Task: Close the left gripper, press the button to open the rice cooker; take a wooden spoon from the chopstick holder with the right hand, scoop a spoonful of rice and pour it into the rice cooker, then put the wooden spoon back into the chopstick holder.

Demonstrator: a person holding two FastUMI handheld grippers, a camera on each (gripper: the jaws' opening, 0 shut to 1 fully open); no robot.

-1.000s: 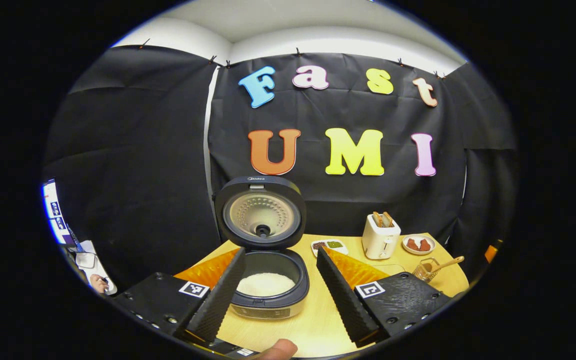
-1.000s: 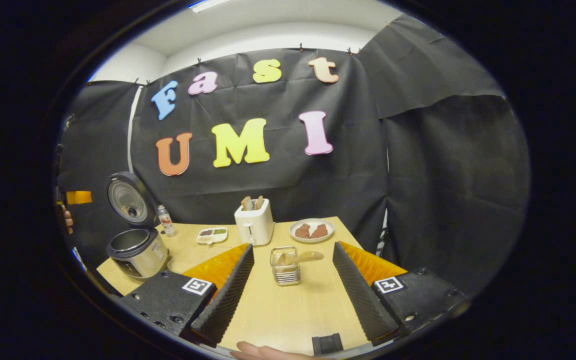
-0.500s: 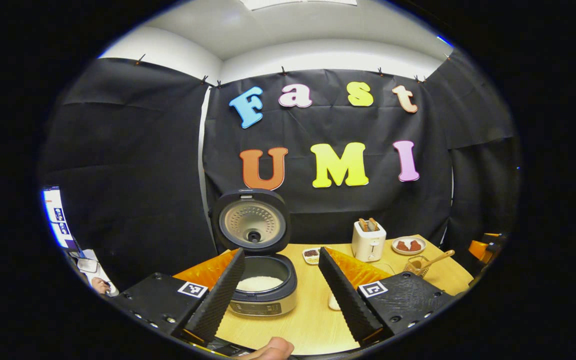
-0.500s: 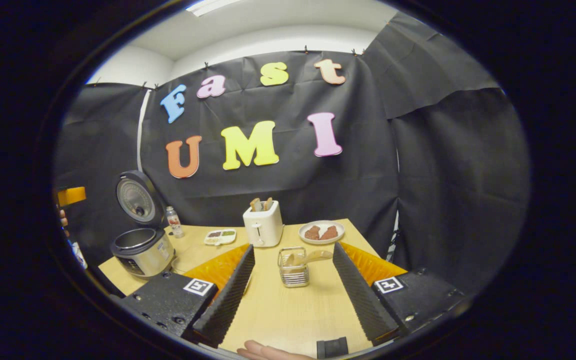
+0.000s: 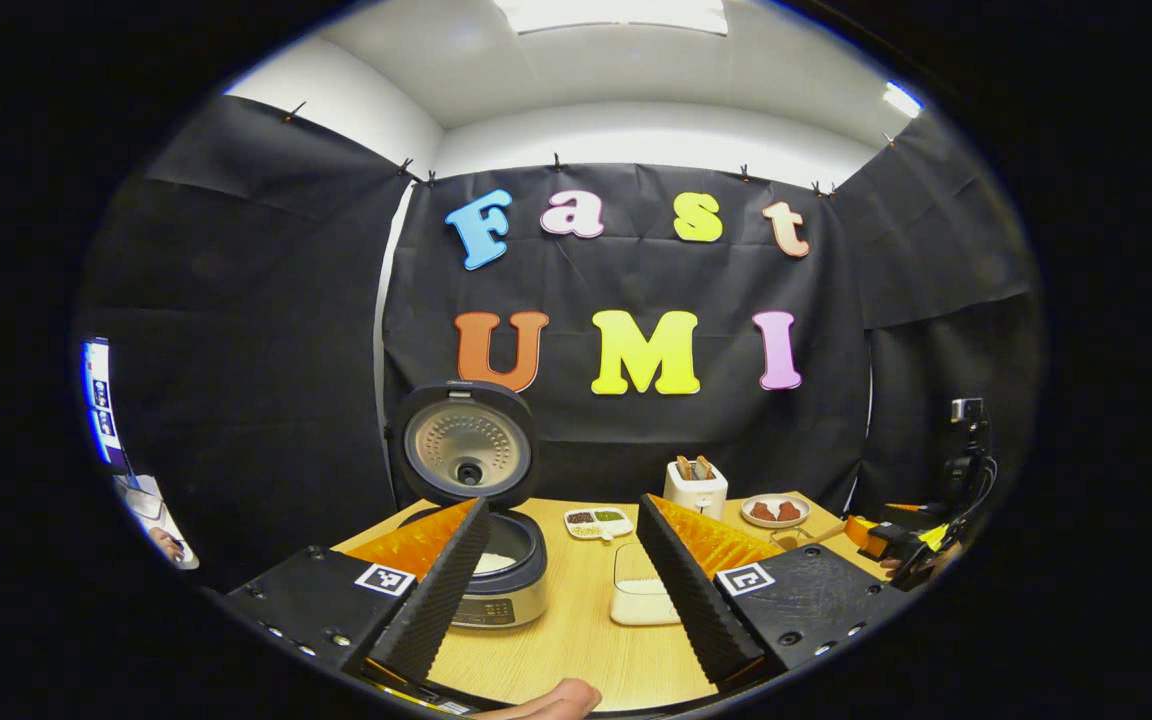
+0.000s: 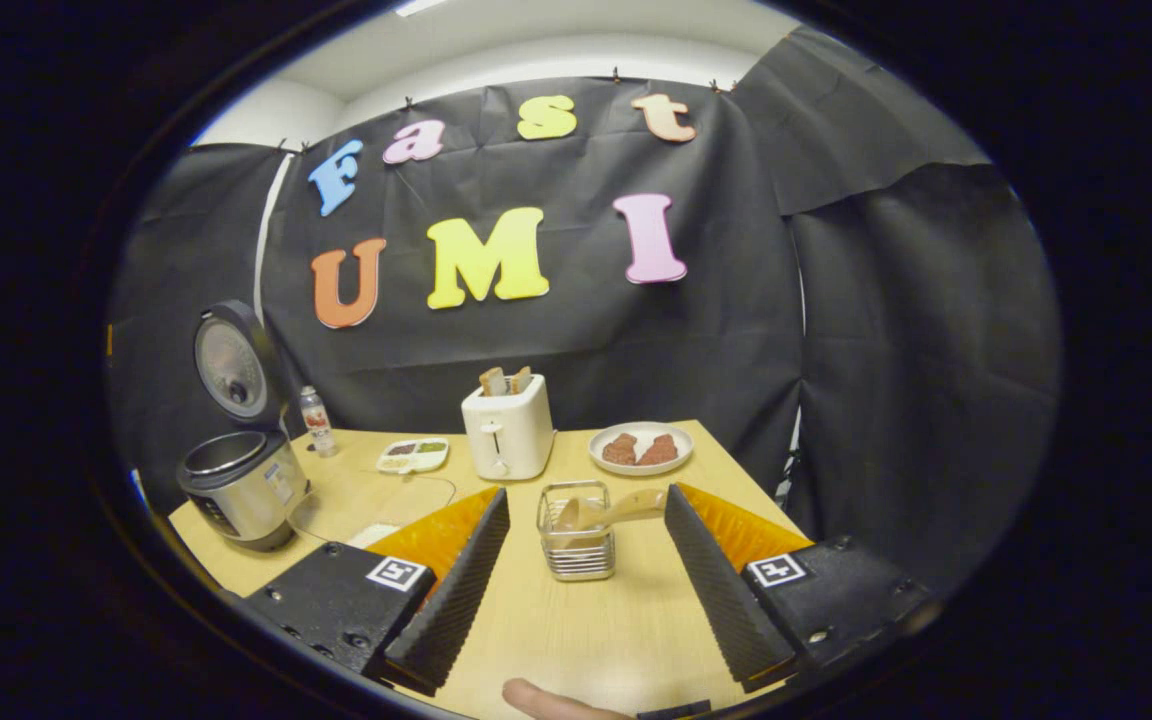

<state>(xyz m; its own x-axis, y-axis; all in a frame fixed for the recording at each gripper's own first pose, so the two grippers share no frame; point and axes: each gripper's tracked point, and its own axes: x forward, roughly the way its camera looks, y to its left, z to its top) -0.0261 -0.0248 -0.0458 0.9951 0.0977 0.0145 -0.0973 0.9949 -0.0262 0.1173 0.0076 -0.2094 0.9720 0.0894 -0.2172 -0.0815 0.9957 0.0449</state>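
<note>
Now the empty, wide-open right gripper faces the chopstick holder just ahead between its fingers; the wooden spoon leans rightward. Left gripper is likewise open and empty.

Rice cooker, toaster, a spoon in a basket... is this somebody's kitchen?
Probably a pretend kitchen in a booth. A rice cooker, a toaster and a wooden spoon share one table, but black cloth hangs behind.

Left claw agape, empty; right claw likewise.
</note>
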